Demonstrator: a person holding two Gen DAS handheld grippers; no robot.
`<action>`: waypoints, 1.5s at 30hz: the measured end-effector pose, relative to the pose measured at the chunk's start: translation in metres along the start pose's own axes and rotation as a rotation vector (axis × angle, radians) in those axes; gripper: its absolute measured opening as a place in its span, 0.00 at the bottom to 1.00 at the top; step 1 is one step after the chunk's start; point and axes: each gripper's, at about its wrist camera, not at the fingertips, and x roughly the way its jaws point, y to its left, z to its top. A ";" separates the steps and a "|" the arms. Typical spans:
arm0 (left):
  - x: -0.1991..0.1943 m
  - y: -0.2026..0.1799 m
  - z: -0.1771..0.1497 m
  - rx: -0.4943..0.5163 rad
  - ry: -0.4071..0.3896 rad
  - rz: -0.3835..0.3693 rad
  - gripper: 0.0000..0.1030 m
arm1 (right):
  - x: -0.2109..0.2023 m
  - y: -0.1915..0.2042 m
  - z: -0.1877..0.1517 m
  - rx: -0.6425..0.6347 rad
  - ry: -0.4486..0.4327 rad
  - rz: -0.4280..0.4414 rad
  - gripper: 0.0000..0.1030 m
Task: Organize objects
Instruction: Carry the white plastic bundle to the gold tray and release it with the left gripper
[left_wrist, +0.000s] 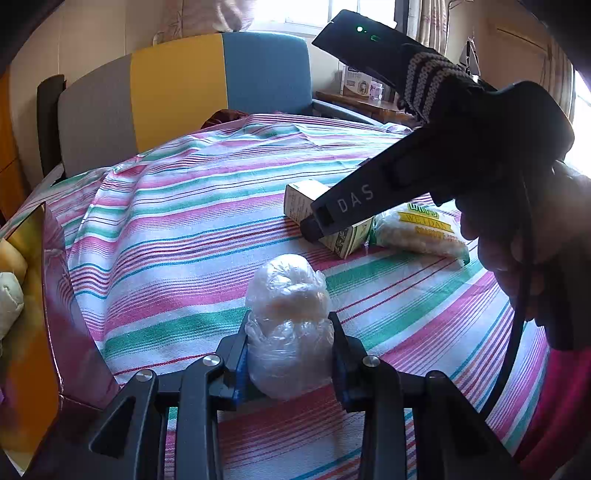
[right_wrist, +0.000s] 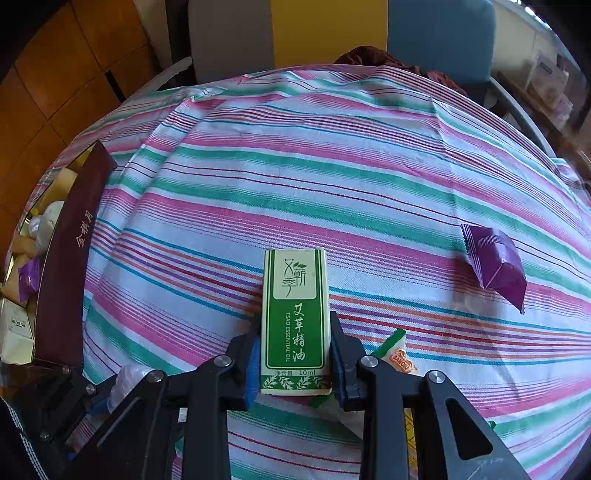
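Both grippers appear to be mid-pick, each with an item between its jaws and the storage box off to the left as the likely destination.

In the left wrist view the left gripper (left_wrist: 290, 354) has its jaws closed in on a plastic-wrapped bun (left_wrist: 290, 325) at the lower centre of the frame; the wrap bulges above the pads, so the grip looks firm. Whether the bun is clear of the striped cloth (left_wrist: 184, 221) cannot be told.

In the right wrist view the right gripper (right_wrist: 293, 354) has its jaws against both long sides of the green essential oil box (right_wrist: 293, 321), which lies at the lower centre with its printed face up. The same box shows in the left wrist view at centre right, with a yellow snack packet (left_wrist: 421, 232) just beside it.

A purple sachet (right_wrist: 495, 264) lies well apart at the right of the right wrist view, not yet handled. The dark red storage box (right_wrist: 70, 266) sits at the left edge of that view, with several small items already inside.

The next move probably calls for carrying each held item across the desk to that box and releasing it over a free spot, one gripper at a time so they do not crowd each other at the rim.
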 end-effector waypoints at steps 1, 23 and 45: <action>0.000 0.000 0.000 0.000 0.000 0.000 0.34 | 0.000 -0.001 0.000 0.000 0.000 0.001 0.30; -0.092 0.003 0.036 -0.047 -0.130 0.125 0.31 | 0.002 0.007 0.000 -0.060 -0.036 -0.025 0.30; -0.146 0.144 -0.007 -0.487 -0.075 0.181 0.31 | 0.002 0.013 -0.005 -0.096 -0.067 -0.069 0.30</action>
